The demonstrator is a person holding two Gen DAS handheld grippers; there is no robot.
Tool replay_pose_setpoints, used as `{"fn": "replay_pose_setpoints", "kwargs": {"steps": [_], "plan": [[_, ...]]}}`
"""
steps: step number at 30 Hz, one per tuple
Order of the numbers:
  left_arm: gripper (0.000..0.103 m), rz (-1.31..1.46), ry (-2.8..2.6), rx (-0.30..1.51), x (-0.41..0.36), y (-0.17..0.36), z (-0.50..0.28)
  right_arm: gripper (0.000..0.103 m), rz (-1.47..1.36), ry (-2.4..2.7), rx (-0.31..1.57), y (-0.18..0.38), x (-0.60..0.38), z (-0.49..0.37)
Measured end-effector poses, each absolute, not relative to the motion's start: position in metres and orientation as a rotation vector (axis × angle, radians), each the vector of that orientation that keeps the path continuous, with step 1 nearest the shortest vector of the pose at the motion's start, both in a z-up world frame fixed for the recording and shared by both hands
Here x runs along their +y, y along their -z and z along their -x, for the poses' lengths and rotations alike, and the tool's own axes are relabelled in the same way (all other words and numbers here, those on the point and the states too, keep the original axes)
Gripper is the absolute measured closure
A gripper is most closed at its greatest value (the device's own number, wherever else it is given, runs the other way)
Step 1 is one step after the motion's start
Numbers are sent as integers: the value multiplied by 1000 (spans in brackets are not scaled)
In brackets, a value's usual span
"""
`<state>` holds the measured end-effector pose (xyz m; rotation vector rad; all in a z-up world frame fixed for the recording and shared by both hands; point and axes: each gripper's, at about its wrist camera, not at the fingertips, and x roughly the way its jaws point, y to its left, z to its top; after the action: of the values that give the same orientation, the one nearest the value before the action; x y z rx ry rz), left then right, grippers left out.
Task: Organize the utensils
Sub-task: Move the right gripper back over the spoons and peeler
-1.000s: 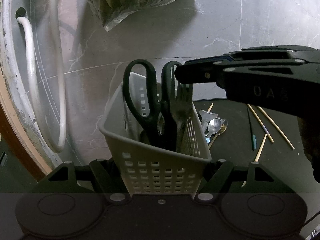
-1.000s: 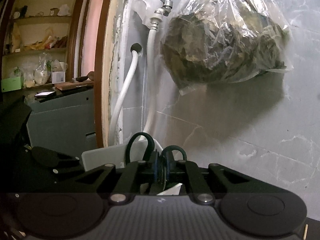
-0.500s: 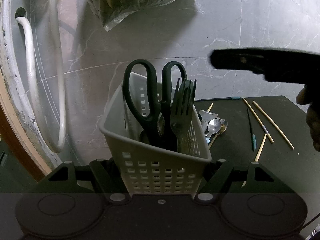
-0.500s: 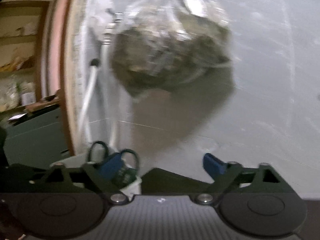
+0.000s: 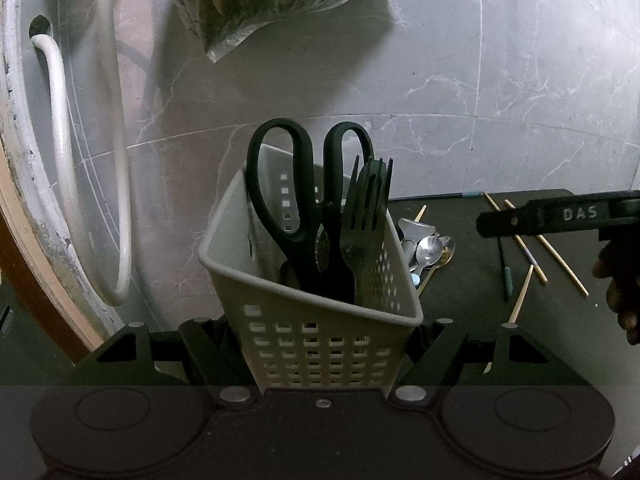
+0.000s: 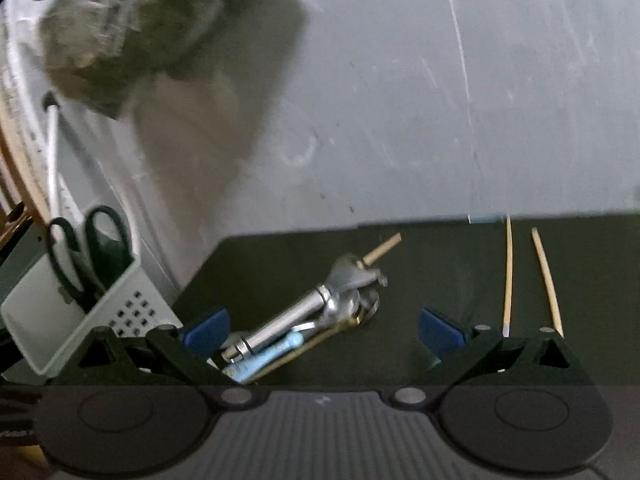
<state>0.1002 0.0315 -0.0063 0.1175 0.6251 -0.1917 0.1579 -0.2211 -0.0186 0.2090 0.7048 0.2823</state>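
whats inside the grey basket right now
The grey basket holds black scissors handles-up and a black fork tines-up beside them. Their lower ends are hidden by the basket wall, so anything else deeper inside cannot be seen.

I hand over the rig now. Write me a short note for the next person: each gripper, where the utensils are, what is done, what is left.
Left gripper: shut on the white basket, holding it steady.
Right gripper: empty, jaws opening above the pile of spoons on the dark table.
Done: scissors and black fork stand in the basket.
Left: the spoons and the loose chopsticks on the table must go into the basket.
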Motion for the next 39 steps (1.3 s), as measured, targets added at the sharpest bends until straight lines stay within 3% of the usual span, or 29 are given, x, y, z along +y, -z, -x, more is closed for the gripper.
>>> {"fn": "replay_pose_setpoints", "kwargs": {"steps": [24,39], "plan": [[26,-113,166,634,36,4,-97,0,39,-394,806,68,-222,-245],[26,-109,147,637,36,3,-96,5,276,-473,722,63,-197,-244]]}}
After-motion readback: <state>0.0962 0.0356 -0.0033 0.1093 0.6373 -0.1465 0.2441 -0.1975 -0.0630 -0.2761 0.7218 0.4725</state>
